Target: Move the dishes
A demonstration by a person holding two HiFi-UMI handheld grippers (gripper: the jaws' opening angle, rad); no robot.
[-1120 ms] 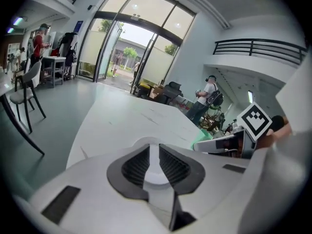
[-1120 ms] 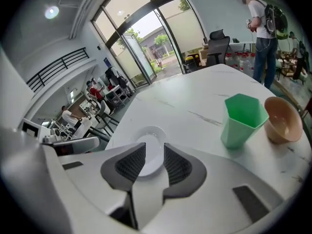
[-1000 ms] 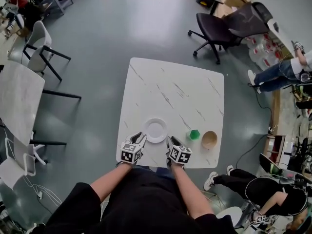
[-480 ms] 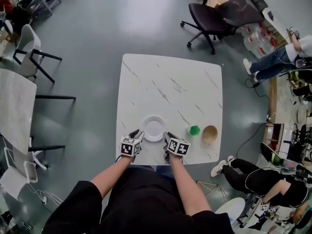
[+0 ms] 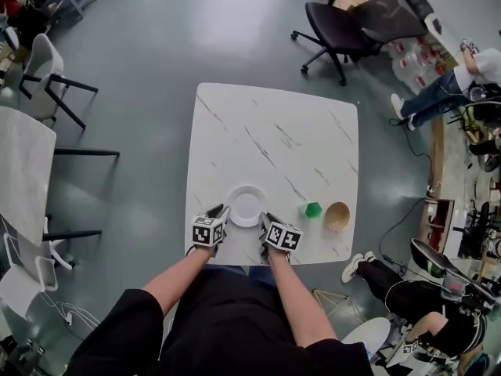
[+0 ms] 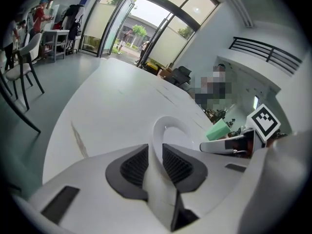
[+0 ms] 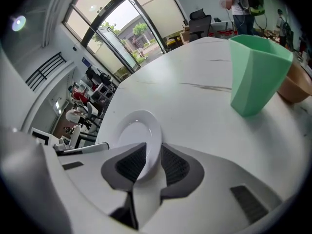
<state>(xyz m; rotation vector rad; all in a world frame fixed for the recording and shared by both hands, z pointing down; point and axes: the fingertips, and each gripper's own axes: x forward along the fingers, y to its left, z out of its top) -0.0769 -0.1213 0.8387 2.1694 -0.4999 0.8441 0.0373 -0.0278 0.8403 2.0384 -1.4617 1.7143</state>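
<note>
A white plate (image 5: 246,206) lies flat near the front edge of the white marble table (image 5: 274,124). My left gripper (image 5: 218,211) is at the plate's left rim and my right gripper (image 5: 270,218) at its right rim. In the left gripper view the plate's rim (image 6: 171,128) runs between the dark pads (image 6: 134,167) of the left gripper (image 6: 155,156). Its jaws have just been closing, and the pads now sit against the rim. In the right gripper view the right gripper (image 7: 148,162) is shut on the rim of the plate (image 7: 139,130).
A green cup (image 5: 312,209) and a brown bowl (image 5: 337,217) stand to the right of the plate; the cup (image 7: 256,74) looms close in the right gripper view. A black office chair (image 5: 352,22) is beyond the table. White chairs (image 5: 43,61) and another table (image 5: 19,171) are at the left.
Both grippers have sunk to the table and closed in on the plate's two side rims. The plate, cup and bowl have not moved.
</note>
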